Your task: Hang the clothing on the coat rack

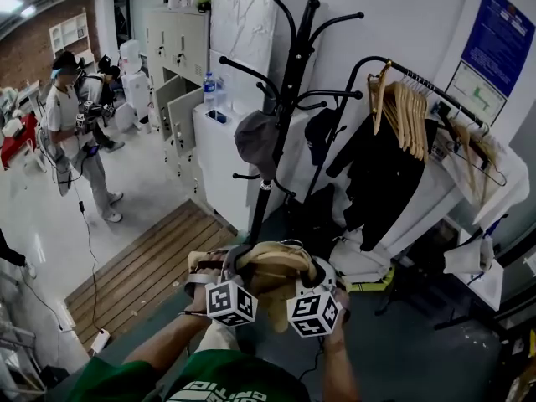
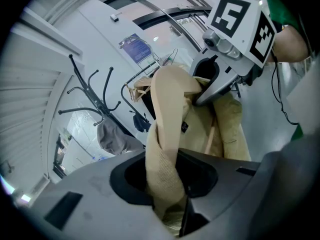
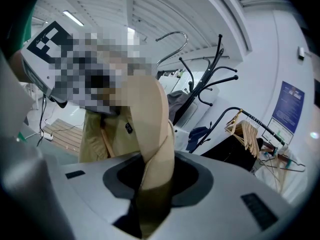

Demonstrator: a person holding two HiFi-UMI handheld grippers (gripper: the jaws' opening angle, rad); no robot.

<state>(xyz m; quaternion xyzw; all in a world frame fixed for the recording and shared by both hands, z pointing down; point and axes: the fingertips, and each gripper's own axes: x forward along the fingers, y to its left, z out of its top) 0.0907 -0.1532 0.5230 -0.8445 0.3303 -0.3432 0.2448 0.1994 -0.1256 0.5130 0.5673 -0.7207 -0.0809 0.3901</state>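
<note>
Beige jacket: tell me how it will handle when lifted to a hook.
Probably floppy: the beige jacket bunches and twists where the left gripper and right gripper pinch it. It hangs slack between them, so it will likely sag and drape over a coat rack hook.

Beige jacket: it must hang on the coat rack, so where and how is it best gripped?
Grip the collar band from the near side, as the left hand-held gripper and right hand-held gripper do: stretched between them, it offers a span for a coat rack hook.
</note>
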